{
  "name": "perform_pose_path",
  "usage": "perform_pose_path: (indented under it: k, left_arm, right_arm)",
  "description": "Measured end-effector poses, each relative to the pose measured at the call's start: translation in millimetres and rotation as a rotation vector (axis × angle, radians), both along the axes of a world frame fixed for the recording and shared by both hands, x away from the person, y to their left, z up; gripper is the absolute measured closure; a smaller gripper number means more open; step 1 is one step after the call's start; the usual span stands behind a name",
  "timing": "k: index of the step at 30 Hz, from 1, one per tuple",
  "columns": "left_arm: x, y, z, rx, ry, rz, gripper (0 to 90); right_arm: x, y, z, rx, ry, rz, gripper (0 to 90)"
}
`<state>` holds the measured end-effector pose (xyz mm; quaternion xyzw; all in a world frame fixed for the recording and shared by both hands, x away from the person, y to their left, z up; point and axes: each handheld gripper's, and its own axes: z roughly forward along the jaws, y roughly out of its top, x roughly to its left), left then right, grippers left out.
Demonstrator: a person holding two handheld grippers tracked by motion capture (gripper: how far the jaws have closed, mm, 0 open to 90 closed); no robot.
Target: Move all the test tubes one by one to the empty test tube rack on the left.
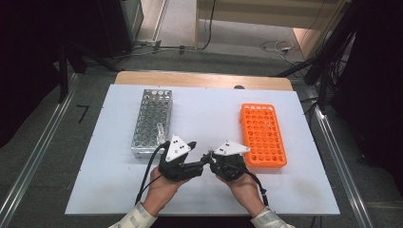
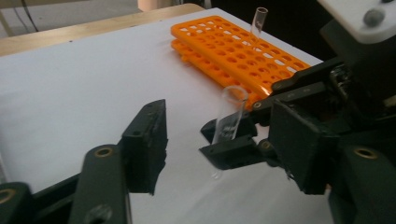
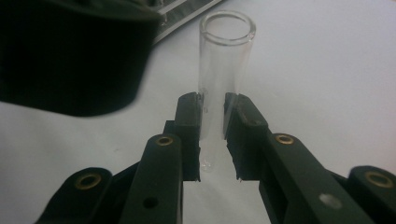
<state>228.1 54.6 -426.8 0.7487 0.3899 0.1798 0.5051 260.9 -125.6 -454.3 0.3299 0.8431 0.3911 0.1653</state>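
Observation:
A clear glass test tube [image 3: 223,60] stands upright with its open mouth up, and my right gripper [image 3: 212,135] is shut on its lower part. In the left gripper view the same tube [image 2: 232,112] sits between the two jaws of my left gripper [image 2: 219,144]. Those jaws stand apart on either side, and their pads do not touch the glass. Seen from the high view, the left gripper [image 1: 197,156] and right gripper [image 1: 208,157] meet tip to tip at the front middle of the white table [image 1: 209,114].
A metal tube rack [image 1: 152,121] stands at the left with one glass tube [image 1: 160,129] in it. An orange rack [image 1: 263,135] lies at the right, holding another tube [image 2: 259,21]. A wooden edge [image 1: 204,80] runs along the table's far side.

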Motion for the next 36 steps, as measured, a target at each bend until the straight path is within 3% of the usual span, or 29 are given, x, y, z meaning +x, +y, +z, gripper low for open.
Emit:
perform_pose_path:
  k: [3,10,19,24,30,36]
  left_arm:
    - [0.7,-4.8,-1.7,0.005,-0.001,-0.018,46.4]
    - [0.4,-9.6,-5.6,0.068,-0.025,-0.029,67.1]
    - [1.2,-11.8,-8.0,0.092,-0.031,-0.025,74.7]
    - [4.2,-11.2,-8.4,0.099,-0.032,-0.01,74.9]
    - [11.7,-6.5,-5.0,0.062,-0.014,0.024,75.0]
    - [25.5,0.0,2.4,0.032,0.001,0.059,75.0]
  right_arm:
    - [-2.4,4.3,-1.0,0.0,0.005,0.015,72.8]
    - [-7.2,6.9,-1.1,0.009,0.01,0.038,72.7]
    - [-8.0,6.7,-0.1,0.014,0.016,0.044,72.3]
    - [-6.8,1.5,-1.3,0.007,0.011,0.042,57.8]
    - [-1.9,-15.4,0.9,0.024,0.006,0.0,40.1]
    - [1.6,-33.9,3.1,0.045,0.009,-0.045,36.9]
